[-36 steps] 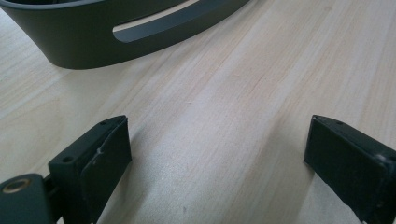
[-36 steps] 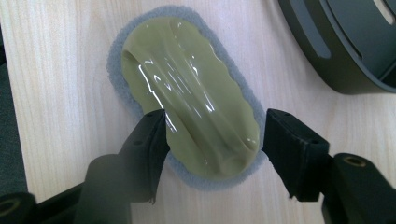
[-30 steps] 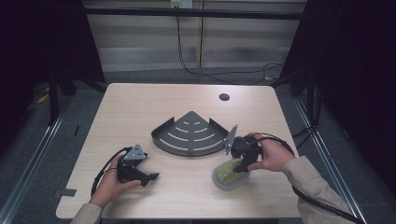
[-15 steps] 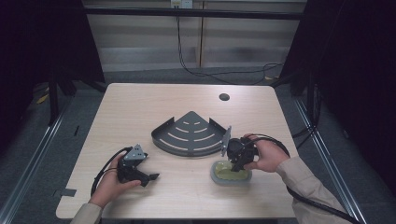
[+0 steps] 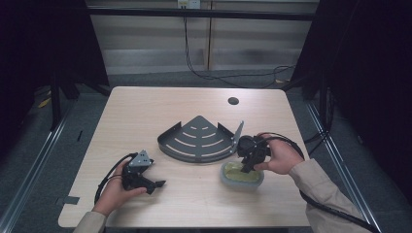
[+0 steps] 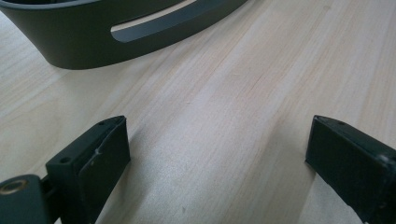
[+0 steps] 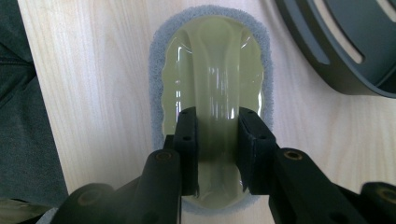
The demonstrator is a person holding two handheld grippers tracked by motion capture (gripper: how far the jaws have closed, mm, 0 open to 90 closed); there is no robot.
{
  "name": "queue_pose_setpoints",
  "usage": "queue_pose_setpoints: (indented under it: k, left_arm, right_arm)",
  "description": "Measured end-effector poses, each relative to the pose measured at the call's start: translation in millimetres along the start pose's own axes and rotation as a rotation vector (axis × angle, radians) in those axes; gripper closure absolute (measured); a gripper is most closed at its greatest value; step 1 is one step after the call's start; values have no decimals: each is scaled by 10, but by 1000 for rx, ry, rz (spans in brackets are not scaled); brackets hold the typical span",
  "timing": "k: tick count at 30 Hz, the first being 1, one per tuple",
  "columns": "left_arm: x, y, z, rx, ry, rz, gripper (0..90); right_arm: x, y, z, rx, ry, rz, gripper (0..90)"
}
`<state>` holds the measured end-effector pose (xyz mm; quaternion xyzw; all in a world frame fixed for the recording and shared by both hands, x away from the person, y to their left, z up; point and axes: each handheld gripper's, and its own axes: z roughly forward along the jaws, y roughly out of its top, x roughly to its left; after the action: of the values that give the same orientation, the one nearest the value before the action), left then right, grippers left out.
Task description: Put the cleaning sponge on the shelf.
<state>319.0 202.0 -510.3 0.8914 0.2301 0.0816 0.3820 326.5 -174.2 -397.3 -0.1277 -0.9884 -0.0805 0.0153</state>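
An oval scrubber (image 5: 241,175) with a grey pad and a glossy yellow-green handle lies flat on the table, just right of a dark grey corner shelf (image 5: 199,138). My right gripper (image 5: 248,164) points down onto it. In the right gripper view the jaws of my right gripper (image 7: 217,122) press both sides of the raised handle of the scrubber (image 7: 215,56). My left gripper (image 5: 154,184) rests near the front left of the table. Its jaws stand wide apart in the left gripper view (image 6: 217,144), with bare wood between them and the shelf wall (image 6: 93,42) ahead.
A round cable hole (image 5: 233,101) sits at the back right of the wooden table (image 5: 145,111). The shelf's slotted rim (image 7: 345,42) lies close to the scrubber. Cables trail from both grippers toward the front edge. Dark cloth (image 7: 23,116) borders the table edge.
The right gripper has moved the scrubber slightly left and lowered it from a tilt to lie flat on the table. The left gripper has not moved.
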Motion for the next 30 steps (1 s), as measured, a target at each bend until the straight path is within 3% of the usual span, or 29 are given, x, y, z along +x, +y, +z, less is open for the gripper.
queue_pose_setpoints:
  k: [16, 21, 30]
  left_arm:
    - [0, 1, 0, 0, 0, 0, 58]
    - [0, 0, 1, -2, 0, 0, 58]
    - [0, 0, 1, -1, 0, 0, 58]
  right_arm:
    - [-102, -1, -179, -22, -14, 68, 715]
    - [-158, 9, -207, -34, -21, 119, 715]
    - [-246, 28, -289, -43, -36, 161, 715]
